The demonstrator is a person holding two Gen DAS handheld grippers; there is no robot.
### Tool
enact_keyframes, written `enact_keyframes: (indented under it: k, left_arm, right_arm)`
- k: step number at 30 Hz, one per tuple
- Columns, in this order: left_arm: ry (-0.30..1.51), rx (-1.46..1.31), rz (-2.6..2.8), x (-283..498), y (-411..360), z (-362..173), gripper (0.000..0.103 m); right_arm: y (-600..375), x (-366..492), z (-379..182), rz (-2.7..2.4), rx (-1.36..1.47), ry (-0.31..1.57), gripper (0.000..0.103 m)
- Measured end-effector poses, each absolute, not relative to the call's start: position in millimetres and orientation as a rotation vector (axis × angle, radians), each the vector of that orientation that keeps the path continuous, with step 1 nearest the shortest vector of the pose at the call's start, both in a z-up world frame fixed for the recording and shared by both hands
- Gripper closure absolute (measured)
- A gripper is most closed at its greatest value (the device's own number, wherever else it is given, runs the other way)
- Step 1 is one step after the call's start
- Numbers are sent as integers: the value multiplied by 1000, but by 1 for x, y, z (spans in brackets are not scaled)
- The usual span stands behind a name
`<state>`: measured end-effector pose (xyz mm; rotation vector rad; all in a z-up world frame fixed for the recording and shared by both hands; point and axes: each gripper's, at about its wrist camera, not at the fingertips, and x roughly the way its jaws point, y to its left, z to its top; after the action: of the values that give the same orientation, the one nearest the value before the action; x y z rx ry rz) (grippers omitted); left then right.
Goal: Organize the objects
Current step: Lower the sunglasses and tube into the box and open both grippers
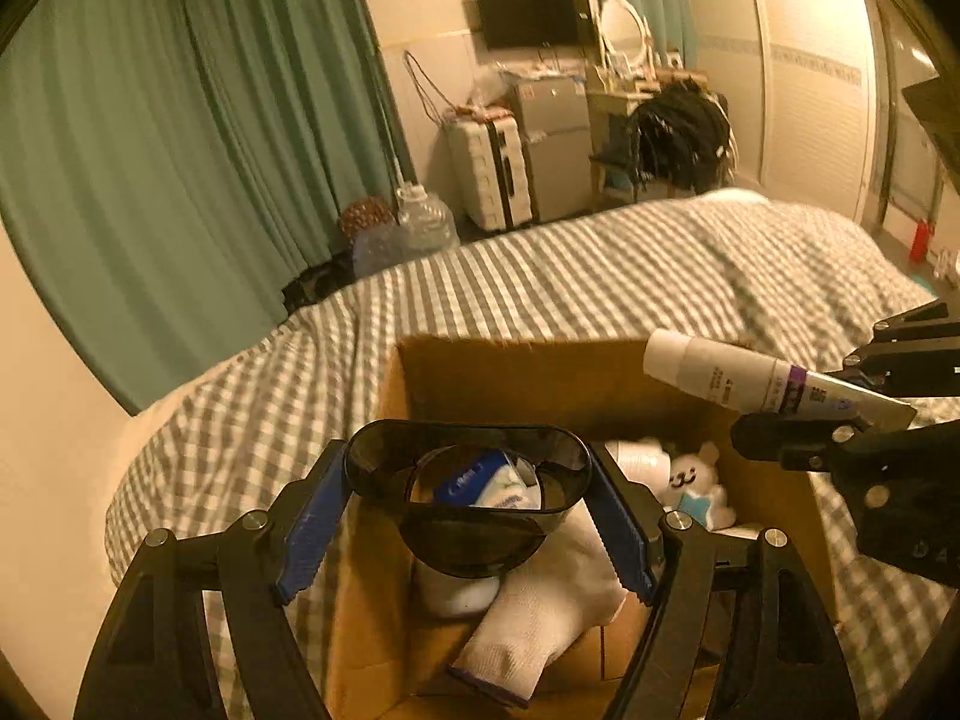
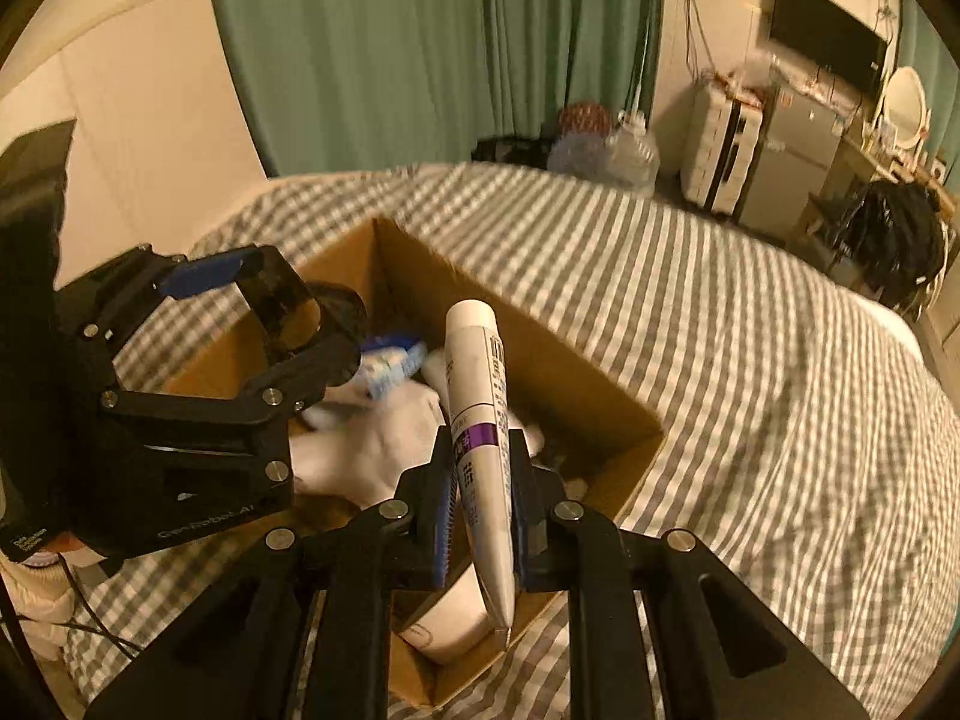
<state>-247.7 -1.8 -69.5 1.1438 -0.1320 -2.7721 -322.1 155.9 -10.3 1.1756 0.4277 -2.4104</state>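
Cardboard box [image 2: 624,420] crowded; left hand-held gripper [image 1: 468,504] pinching black cup [image 1: 468,480], right [image 2: 480,498] pinching tube [image 2: 480,396].

- green curtain [image 1: 180,138] along wall
- TV [image 1: 531,15] on wall, w/ oval mirror [image 1: 621,24] beside it
- white suitcase [image 1: 489,171] next to small grey fridge [image 1: 555,144]
- clear water jug [image 1: 423,219] on floor nr curtain

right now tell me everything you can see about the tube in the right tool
The tube is a white squeeze tube, plastic by its look, with a purple band and dark print along its side. Its round white cap end points away, over the open cardboard box; its flat crimped end points back toward the camera. The right tool is shut on its lower half, blue pads pressing both sides. It hangs tilted above the box, touching nothing else.
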Motion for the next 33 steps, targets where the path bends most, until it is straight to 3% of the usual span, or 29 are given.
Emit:
enact_keyframes:
  k: [12, 14, 16, 19, 23, 31, 33]
  left_arm:
    - [-205, 1150, -2776, -252, 9, -79, 24]
    - [-207, 1153, -2769, -252, 8, -78, 24]
    - [-193, 1161, -2765, -251, 7, -76, 23]
    - [-158, 1151, -2762, -246, 5, -70, 19]
    - [-124, 1079, -2785, -232, 4, -47, 11]
    - [-141, 900, -2815, -191, 10, 13, 10]
    - [-133, 860, -2823, -181, 11, 26, 4]
  right_arm:
    - [163, -327, -28, -2422, 1189, 410, 87]
    - [167, -326, -25, -2435, 1182, 390, 69]
    - [171, -323, -18, -2456, 1167, 365, 57]
    - [176, -314, -5, -2489, 1124, 337, 56]
    - [178, -297, 19, -2555, 1028, 318, 45]
    - [175, -255, 68, -2644, 861, 315, 36]
    - [175, -241, 79, -2669, 819, 320, 30]
